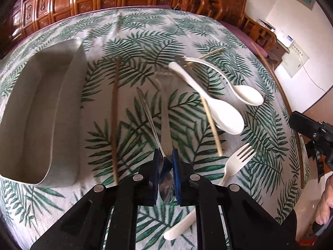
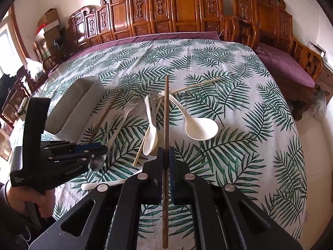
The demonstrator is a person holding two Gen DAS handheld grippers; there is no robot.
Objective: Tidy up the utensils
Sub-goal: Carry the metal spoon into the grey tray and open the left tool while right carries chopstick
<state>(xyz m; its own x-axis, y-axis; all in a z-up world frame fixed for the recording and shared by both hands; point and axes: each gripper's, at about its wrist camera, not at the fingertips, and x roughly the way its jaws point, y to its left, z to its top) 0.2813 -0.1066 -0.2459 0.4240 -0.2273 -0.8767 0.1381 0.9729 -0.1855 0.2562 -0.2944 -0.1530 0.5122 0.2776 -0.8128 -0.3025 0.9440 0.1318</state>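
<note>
My left fingers point(image 1: 166, 158) are clenched on a metal spoon point(image 1: 153, 125): the bowl sits between the blue pads and the handle runs away from me over the leaf-print cloth point(image 1: 145, 41) that covers the bench. No earlier view is given, so I speak only of the grip as it stands. My right fingers point(image 2: 165, 156) are clamped on a dark chopstick point(image 2: 166, 112), which passes straight through them, one end toward the camera and the other pointing out over the pile. Just beyond the left fingers lies a white fork point(image 1: 235, 164), tines away from me, and a second dark chopstick point(image 1: 115, 120) lies to the left of the spoon. Farther out, two white soup spoons point(image 1: 214, 106) overlap with a pale chopstick point(image 1: 212, 123) under them; another pale stick point(image 1: 210, 53) crosses their handles. A grey tray point(image 1: 47, 112) stands at the far left of the cloth, nothing visible in it. Carved wooden furniture point(image 2: 166, 10) lines the wall behind the bench.
</note>
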